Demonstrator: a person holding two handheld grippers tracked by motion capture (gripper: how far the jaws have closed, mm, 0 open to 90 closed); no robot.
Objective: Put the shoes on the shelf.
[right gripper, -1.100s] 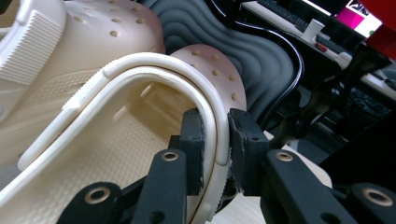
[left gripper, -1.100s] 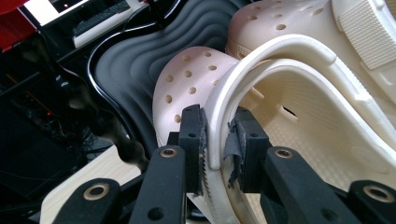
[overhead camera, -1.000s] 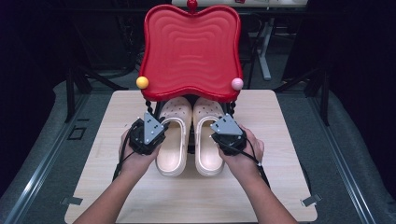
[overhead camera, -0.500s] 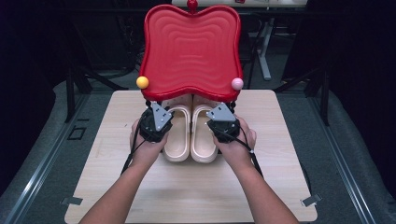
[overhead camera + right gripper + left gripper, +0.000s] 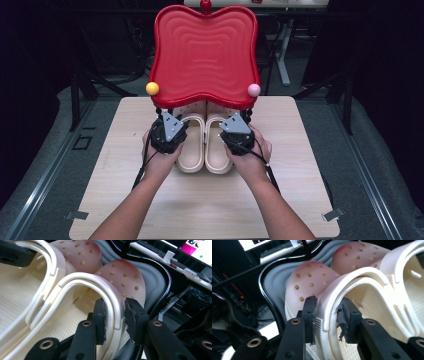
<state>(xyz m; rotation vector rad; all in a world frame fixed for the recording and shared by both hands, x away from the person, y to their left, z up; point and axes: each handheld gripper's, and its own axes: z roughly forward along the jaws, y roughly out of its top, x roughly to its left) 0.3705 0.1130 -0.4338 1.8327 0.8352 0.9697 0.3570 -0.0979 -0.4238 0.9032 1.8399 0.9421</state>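
Two cream clogs lie side by side on the wooden table [image 5: 300, 200], the left clog [image 5: 192, 152] and the right clog [image 5: 218, 155], toes tucked under a red tray [image 5: 205, 50]. My left gripper [image 5: 172, 125] straddles the left clog's outer side wall [image 5: 329, 297]. Its jaws have just been opening, and a gap shows at the inner pad [image 5: 348, 320]. My right gripper [image 5: 235, 125] straddles the right clog's outer wall [image 5: 113, 302] the same way. Its jaws have also just been opening, and the outer pad [image 5: 135, 320] stands off the wall.
The red tray stands raised at the table's far edge, with a yellow ball [image 5: 152, 88] and a pink ball [image 5: 254, 90] at its front corners. A grey ridged shelf with a black rim [image 5: 160, 272] lies around the clogs' toes. Dark floor surrounds the table.
Both hands pushed the clogs away from the person, so the toes now sit farther under the red tray. The hands have since stayed in place.
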